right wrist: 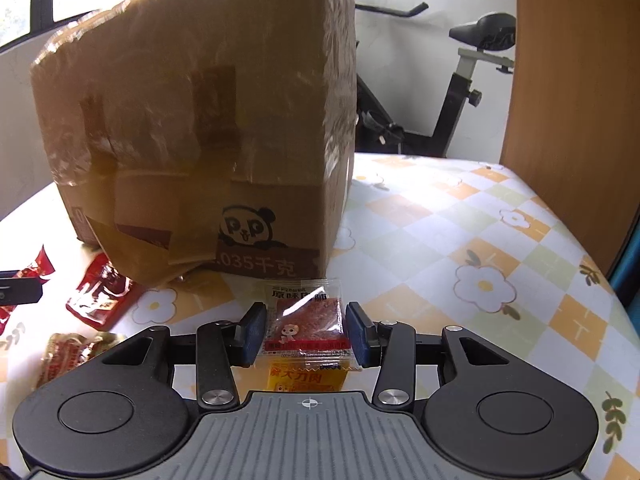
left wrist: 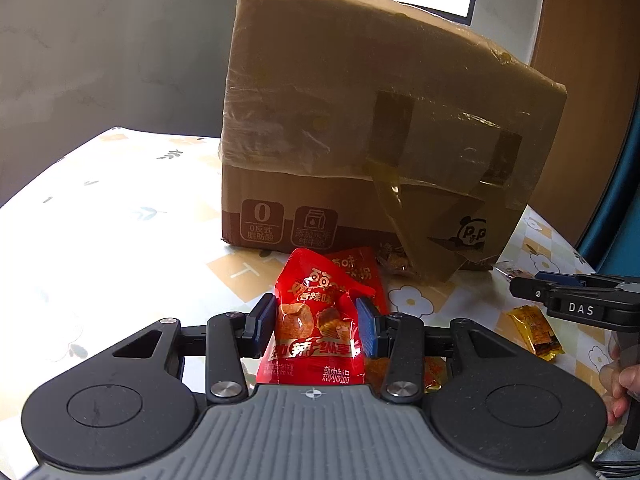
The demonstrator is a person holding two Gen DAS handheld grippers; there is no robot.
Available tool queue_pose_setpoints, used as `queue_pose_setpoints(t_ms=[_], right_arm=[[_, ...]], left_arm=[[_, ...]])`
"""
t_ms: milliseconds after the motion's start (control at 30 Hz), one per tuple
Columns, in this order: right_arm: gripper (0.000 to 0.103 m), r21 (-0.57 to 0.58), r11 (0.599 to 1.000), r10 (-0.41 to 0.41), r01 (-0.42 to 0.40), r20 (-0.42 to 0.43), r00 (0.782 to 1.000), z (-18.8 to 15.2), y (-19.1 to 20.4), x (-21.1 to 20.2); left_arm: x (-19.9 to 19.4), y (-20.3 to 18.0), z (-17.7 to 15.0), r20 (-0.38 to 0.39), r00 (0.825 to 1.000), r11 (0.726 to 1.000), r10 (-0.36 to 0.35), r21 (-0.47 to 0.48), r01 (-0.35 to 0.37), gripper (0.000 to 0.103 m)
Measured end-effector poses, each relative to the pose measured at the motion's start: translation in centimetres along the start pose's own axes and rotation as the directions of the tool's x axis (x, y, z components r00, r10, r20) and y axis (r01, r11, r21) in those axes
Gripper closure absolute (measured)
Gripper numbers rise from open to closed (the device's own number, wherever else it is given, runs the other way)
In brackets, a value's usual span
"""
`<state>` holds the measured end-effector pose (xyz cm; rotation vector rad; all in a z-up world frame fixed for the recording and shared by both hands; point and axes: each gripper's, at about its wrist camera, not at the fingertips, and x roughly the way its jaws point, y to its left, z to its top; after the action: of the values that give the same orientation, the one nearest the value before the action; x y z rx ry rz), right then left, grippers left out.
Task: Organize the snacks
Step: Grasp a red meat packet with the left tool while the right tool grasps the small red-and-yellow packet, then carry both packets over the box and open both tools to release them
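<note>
Two claws work over a desk (right wrist: 460,216) covered in a checked cloth with flower prints, and one taped cardboard box (left wrist: 372,128) stands in the middle of it.

The left claw (left wrist: 318,320) is clamped on one red snack pouch (left wrist: 316,332); both blue pads press into its sides and the pouch crumples between them. A second red pouch (left wrist: 362,270) lies flat on the desk just behind it, near the foot of the box. One orange packet (left wrist: 432,374) peeks out under the claw's right linkage, though too little of it shows to say more.

The right claw (right wrist: 306,330) has one clear packet of dried meat (right wrist: 306,324) between its fingers, and both pads sit against the packet's edges, so it is gripping it. Under that packet lies one yellow-orange packet (right wrist: 308,378), flat on the cloth. In the left wrist view the right claw (left wrist: 520,286) enters from the right edge, and one yellow packet (left wrist: 536,330) lies on the desk just below it; part of a hand (left wrist: 624,388) shows at the edge.

From the right wrist view, to the left of the box, one red wrapper (right wrist: 102,294) lies near the box's torn flap, and one clear wrapper with red print (right wrist: 68,354) lies nearer the camera.
</note>
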<state>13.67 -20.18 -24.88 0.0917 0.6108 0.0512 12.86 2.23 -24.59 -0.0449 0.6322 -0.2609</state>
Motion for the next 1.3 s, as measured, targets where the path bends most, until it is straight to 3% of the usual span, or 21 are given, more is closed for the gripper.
queue_pose_setpoints(t_ms=[133,367,600,700,800,933,1167,1300], right_arm=[[0.063,0.014,1.0,-0.003,0.003,0.035,0.999,0.5,-0.5,-1.9],[0.063,0.031,0.999,0.014,-0.019,0.152,0.988,2.6,-0.9,-5.9],[0.063,0.009,0.999,0.043,-0.048,0.302,0.952,7.2,-0.5,-10.1],[0.063,-0.025,0.998,0.067,-0.062,0.348,0.935,9.3,0.0,-11.2],[0.063,-0.044,0.996,0.088,-0.077,0.371,0.924,11.5,0.2,-11.1],[0.063,-0.054,0.994,0.108,-0.095,0.373,0.922,15.2,0.1,-9.3],[0.063,-0.072,0.994,0.097,-0.079,0.291,0.952,19.2,0.3,-3.6],[0.063,-0.079,0.994,0.091,-0.074,0.248,0.965,20.1,0.6,-1.4]], left_arm=[[-1.2,-0.1,0.7,0.048,0.999,1.0,0.019,0.009,-0.02,0.058],[-4.9,-0.5,3.7,0.17,0.985,0.999,-0.019,0.049,0.011,0.057],[-8.0,-2.2,9.1,0.313,0.946,0.994,-0.081,0.091,0.055,0.056],[-8.4,-3.2,11.2,0.349,0.929,0.989,-0.122,0.119,0.086,0.055],[-7.8,-4.3,13.6,0.356,0.923,0.985,-0.143,0.146,0.097,0.055],[-5.3,-5.2,16.7,0.331,0.929,0.98,-0.167,0.157,0.121,0.055],[0.3,-4.9,20.1,0.251,0.957,0.987,-0.147,0.101,0.125,0.055],[2.7,-5.4,21.0,0.221,0.968,0.988,-0.12,0.126,0.094,0.055]])
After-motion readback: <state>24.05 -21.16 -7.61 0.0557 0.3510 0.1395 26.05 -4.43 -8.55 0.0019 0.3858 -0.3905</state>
